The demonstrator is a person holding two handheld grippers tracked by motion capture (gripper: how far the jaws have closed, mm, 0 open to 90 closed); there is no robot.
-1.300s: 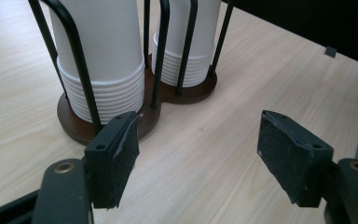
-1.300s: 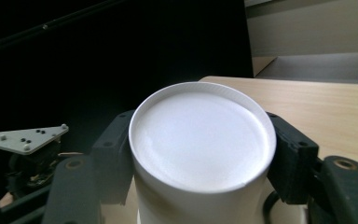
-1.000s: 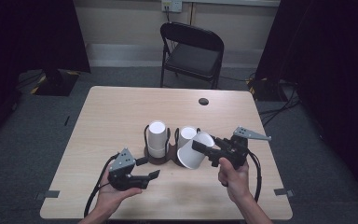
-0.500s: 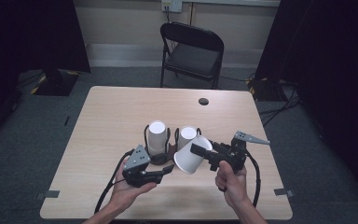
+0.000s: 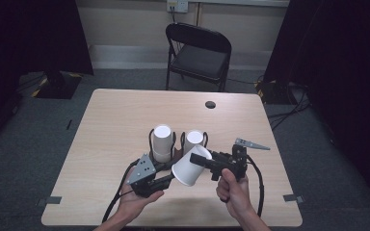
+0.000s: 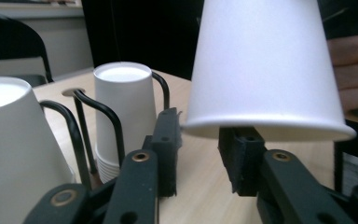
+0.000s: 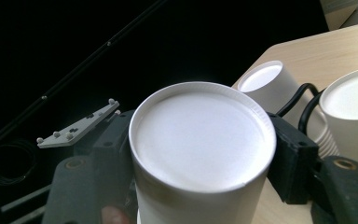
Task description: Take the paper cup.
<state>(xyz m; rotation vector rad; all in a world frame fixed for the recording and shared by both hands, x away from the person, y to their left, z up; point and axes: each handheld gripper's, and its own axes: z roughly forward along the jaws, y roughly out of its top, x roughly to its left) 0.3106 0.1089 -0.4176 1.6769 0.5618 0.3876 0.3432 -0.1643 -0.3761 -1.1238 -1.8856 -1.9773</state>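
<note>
While the right hand-held gripper [image 5: 200, 161] clamps a smooth white tapered paper cup [image 5: 189, 168] at centre frame, the left hand-held gripper [image 5: 169, 178] sits parted under its rim.

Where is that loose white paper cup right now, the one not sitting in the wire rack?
In the high view the paper cup is held tilted above the table's near edge by the right gripper, just in front of the wire rack, with the left gripper beside its rim.

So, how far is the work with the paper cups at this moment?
Two cup stacks already stand upside down in the black wire holder. In hand: the right gripper clamps one white paper cup, tilted above the table. The left gripper reaches open under its rim. Left: setting this cup down, probably on a stack.
</note>
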